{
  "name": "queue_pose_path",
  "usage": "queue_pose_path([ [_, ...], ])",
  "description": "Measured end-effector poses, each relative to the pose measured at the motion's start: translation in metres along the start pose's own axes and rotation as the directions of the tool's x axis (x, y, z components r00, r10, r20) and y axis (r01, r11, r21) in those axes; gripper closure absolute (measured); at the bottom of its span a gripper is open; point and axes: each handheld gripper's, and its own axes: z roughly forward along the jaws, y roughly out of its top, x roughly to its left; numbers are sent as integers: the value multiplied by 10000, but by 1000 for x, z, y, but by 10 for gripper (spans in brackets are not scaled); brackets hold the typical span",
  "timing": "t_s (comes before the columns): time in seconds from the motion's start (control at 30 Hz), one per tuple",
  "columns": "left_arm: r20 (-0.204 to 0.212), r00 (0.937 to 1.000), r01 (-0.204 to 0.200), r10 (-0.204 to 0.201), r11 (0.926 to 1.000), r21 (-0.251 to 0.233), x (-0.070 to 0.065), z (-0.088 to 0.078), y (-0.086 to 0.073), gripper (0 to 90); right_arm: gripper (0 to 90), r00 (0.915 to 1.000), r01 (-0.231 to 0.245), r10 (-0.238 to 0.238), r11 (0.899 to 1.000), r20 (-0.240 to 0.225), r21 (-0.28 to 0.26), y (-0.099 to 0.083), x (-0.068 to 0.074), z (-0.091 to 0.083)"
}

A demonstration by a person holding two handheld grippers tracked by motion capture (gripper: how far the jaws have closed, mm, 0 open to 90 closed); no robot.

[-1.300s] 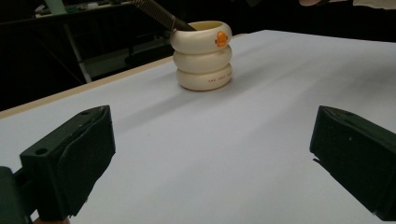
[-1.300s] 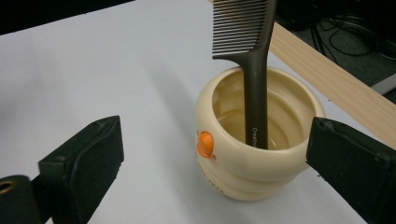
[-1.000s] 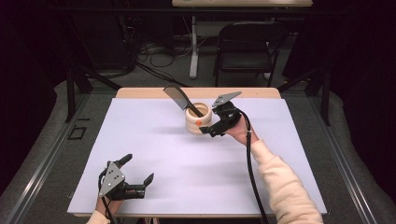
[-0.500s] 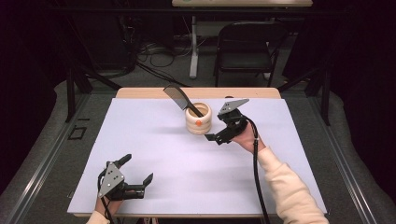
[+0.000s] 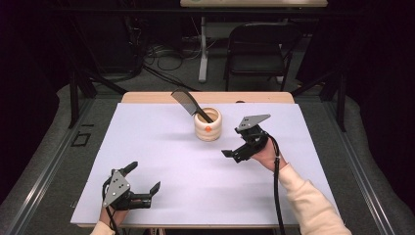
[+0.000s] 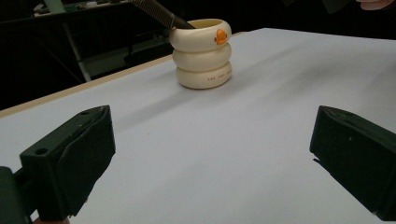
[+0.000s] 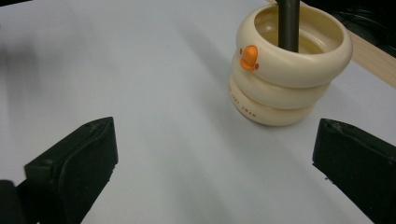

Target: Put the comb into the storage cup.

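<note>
A cream cup (image 5: 208, 125) of stacked rings, with an orange beak on its side, stands upright at the table's back middle. A black comb (image 5: 186, 102) leans in it, teeth end up and to the left. My right gripper (image 5: 234, 143) hovers open just right of the cup and nearer the person, holding nothing. In the right gripper view the cup (image 7: 285, 70) and comb handle (image 7: 288, 23) lie ahead, beyond the spread jaws (image 7: 215, 163). My left gripper (image 5: 143, 176) rests open near the front left edge. Its view has the cup (image 6: 203, 53) and comb (image 6: 156, 9) far ahead.
A white sheet (image 5: 161, 147) covers the table, with a wooden strip (image 5: 147, 97) bare along the back edge. A black folding chair (image 5: 259, 44) and floor cables (image 5: 161, 54) lie beyond the table. A dark metal frame (image 5: 73, 93) stands at the left.
My right gripper has drawn back from the cup toward the front right, leaving the comb standing in it. The left gripper has stayed put.
</note>
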Motion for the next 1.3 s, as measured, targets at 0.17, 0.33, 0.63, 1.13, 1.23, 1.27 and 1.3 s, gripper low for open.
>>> queue_pose_path([
  [0.17, -32, 10000, 30, -30, 10000, -11, 0, 0, 0, 2, 0, 10000, 36, -36, 10000, -23, -27, -5, 9, -8],
  [0.33, -34, 10000, 23, -23, 10000, -7, 0, 0, 0, 2, 0, 9999, 119, -119, 9999, -45, 100, -15, 15, -11],
  [0.63, -15, 10000, 22, -22, 10000, -5, 0, 0, 0, 2, 0, 9998, 103, -105, 9998, 146, 165, -34, 24, -24],
  [1.13, -48, 10000, 41, -41, 10000, 46, 0, 1, 0, 2, 0, 9992, 122, -131, 9997, 384, 225, -58, 36, -41],
  [1.23, -42, 10000, 42, -41, 10000, 51, 0, 1, 0, 2, 0, 9990, 142, -151, 9996, 429, 229, -62, 38, -43],
  [1.27, -52, 10000, 40, -40, 10000, 61, 0, 1, 0, 2, 0, 9989, 132, -142, 9997, 457, 227, -63, 38, -44],
  [1.3, -49, 10000, 55, -55, 10000, 51, 0, 1, 0, 2, 0, 9986, 119, -130, 9997, 508, 219, -65, 39, -45],
])
